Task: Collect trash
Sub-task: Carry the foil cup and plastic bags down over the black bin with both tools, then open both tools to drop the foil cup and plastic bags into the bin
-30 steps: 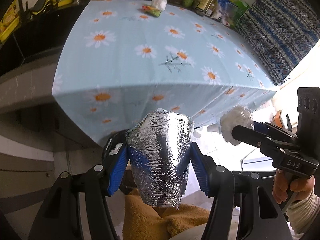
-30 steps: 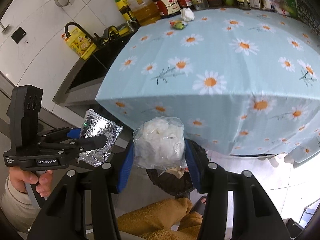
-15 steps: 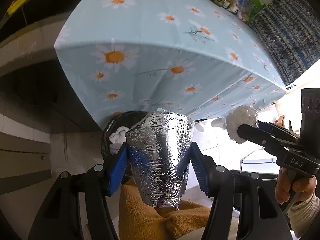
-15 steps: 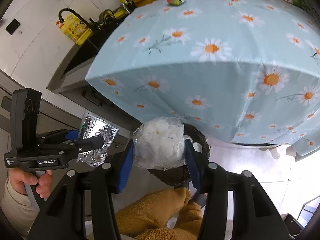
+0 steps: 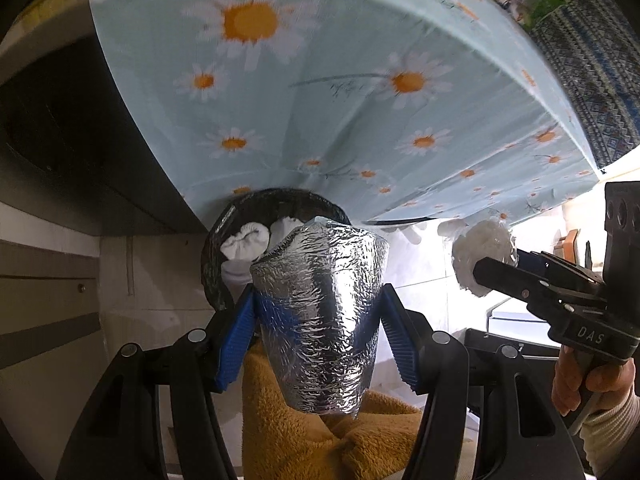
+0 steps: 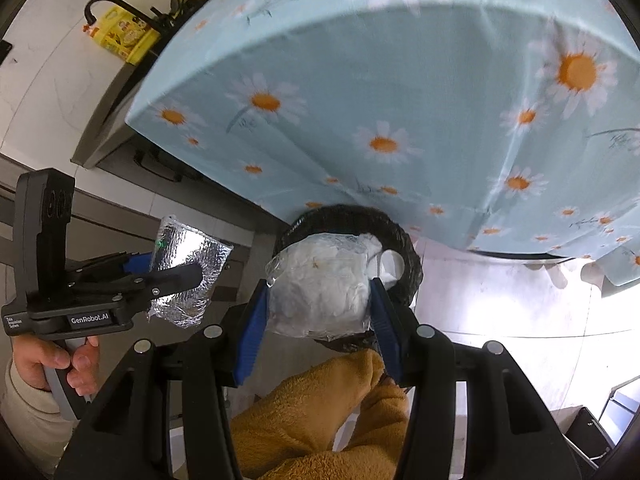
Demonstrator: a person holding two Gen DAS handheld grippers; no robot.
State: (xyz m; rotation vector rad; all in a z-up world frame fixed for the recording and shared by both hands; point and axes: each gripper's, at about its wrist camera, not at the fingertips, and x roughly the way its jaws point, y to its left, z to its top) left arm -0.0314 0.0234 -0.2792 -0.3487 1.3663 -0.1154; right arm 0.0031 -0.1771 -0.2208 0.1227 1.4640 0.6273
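Observation:
My left gripper (image 5: 318, 312) is shut on a crumpled silver foil bag (image 5: 320, 316), held just in front of and above a black-lined trash bin (image 5: 224, 232) on the floor under the table edge. White crumpled trash (image 5: 244, 242) lies in the bin. My right gripper (image 6: 318, 304) is shut on a clear plastic bag of white tissue (image 6: 320, 284), held over the same bin (image 6: 404, 248). The right gripper and its white bundle (image 5: 482, 256) show at the right of the left wrist view. The left gripper with the foil bag (image 6: 188, 272) shows at the left of the right wrist view.
A table with a light blue daisy tablecloth (image 5: 340, 100) overhangs the bin. A dark counter and cabinet (image 5: 60, 140) stand left. A yellow bottle (image 6: 120, 40) sits by a sink. My orange fleece-covered leg (image 5: 304, 432) is below the grippers. A patterned cushion (image 5: 592, 80) is at right.
Both grippers have tilted and dropped toward the floor with their loads. The table top has slid up out of view and the trash bin has come into fuller view beneath them.

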